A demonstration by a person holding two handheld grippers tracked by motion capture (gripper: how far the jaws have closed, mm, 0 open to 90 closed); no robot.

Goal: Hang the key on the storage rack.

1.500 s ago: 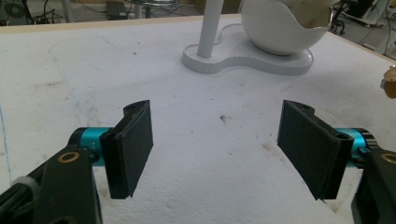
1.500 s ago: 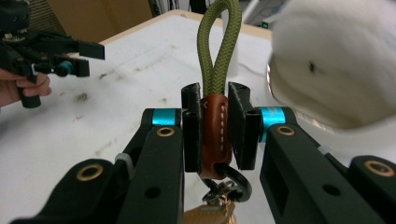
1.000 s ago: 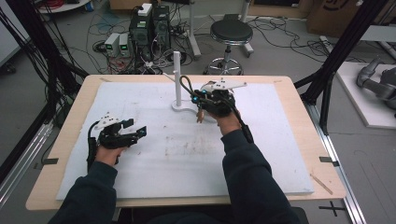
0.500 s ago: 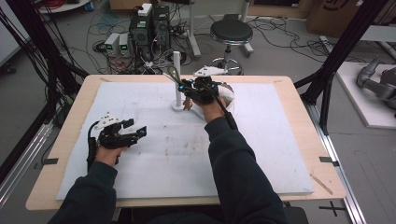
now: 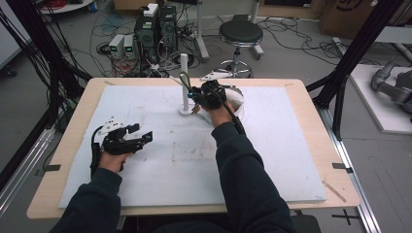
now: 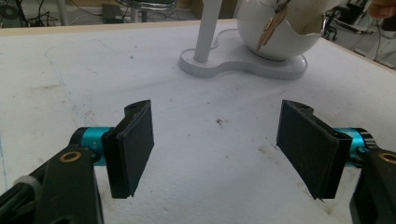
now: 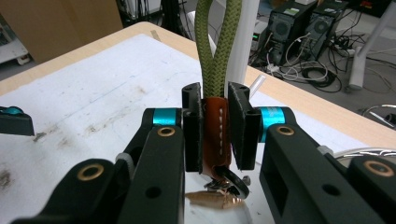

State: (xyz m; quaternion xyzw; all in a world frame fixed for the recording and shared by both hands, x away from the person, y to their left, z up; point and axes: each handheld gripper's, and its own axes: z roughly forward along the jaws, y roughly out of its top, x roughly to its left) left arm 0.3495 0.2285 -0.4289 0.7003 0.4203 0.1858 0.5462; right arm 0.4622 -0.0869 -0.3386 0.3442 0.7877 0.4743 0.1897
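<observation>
My right gripper (image 7: 216,135) is shut on the brown leather sleeve (image 7: 215,130) of a keychain. Its green rope loop (image 7: 217,46) sticks up past the jaws, and the keys (image 7: 224,186) dangle below. In the high view this gripper (image 5: 194,92) is right beside the white post (image 5: 184,73) of a stand, with the rope loop (image 5: 183,80) against the post. My left gripper (image 5: 141,138) rests open at the left of the mat, nothing between its pads (image 6: 133,149). In its own view it (image 6: 217,149) faces the post (image 6: 208,28) and a white bowl (image 6: 275,32).
The stand's flat white base (image 6: 243,65) carries both the post and the bowl (image 5: 236,100). A white mat (image 5: 291,160) covers the wooden table (image 5: 335,145). Computers, cables and a stool (image 5: 240,34) lie beyond the far edge.
My right hand has carried the keychain left and farther away, up to the white post. The left gripper has stayed where it was.
</observation>
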